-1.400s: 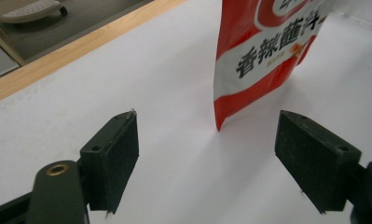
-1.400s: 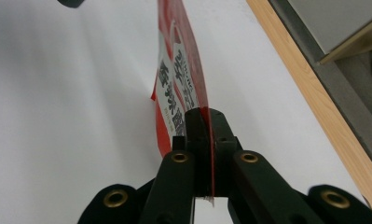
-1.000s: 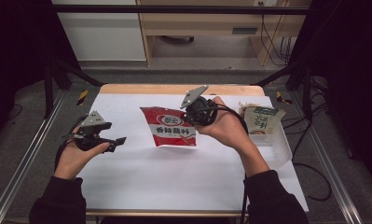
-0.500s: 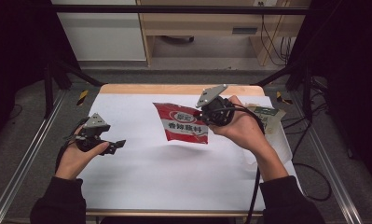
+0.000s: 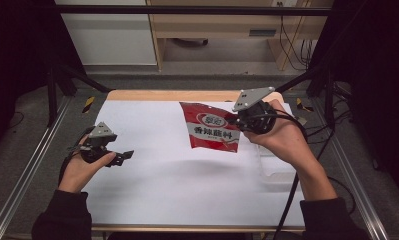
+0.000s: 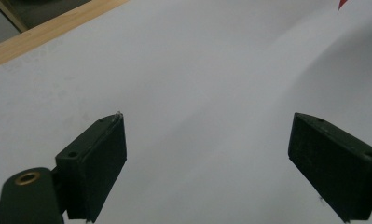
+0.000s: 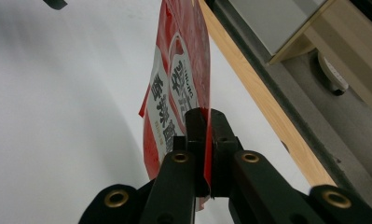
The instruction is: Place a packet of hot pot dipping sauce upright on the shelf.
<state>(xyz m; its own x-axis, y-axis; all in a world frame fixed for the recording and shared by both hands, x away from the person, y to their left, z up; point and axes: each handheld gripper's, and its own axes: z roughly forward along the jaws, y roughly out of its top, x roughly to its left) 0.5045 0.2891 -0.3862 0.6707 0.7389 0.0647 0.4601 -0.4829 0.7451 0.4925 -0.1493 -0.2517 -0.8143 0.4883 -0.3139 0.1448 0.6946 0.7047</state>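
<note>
A red snack packet (image 5: 211, 128) with white labelling hangs above the white table sheet (image 5: 187, 185), right of centre. My right gripper (image 5: 233, 120) is shut on the packet's right edge and holds it clear of the table. In the right gripper view the packet (image 7: 179, 84) stands edge-on, pinched between the closed jaws of my right gripper (image 7: 205, 120). My left gripper (image 5: 124, 156) rests low over the sheet at the left. Its jaws have just been opening and stand wide, as the left gripper view of my left gripper (image 6: 207, 158) confirms, with nothing between them.
A clear plastic tub (image 5: 276, 166) sits at the table's right edge, partly behind the right hand. The wooden table edge (image 5: 172, 95) runs along the far side. Metal rails (image 5: 27, 175) flank the table.
The right gripper has carried the red packet to the right and a little higher. The left hand has stayed in place.
</note>
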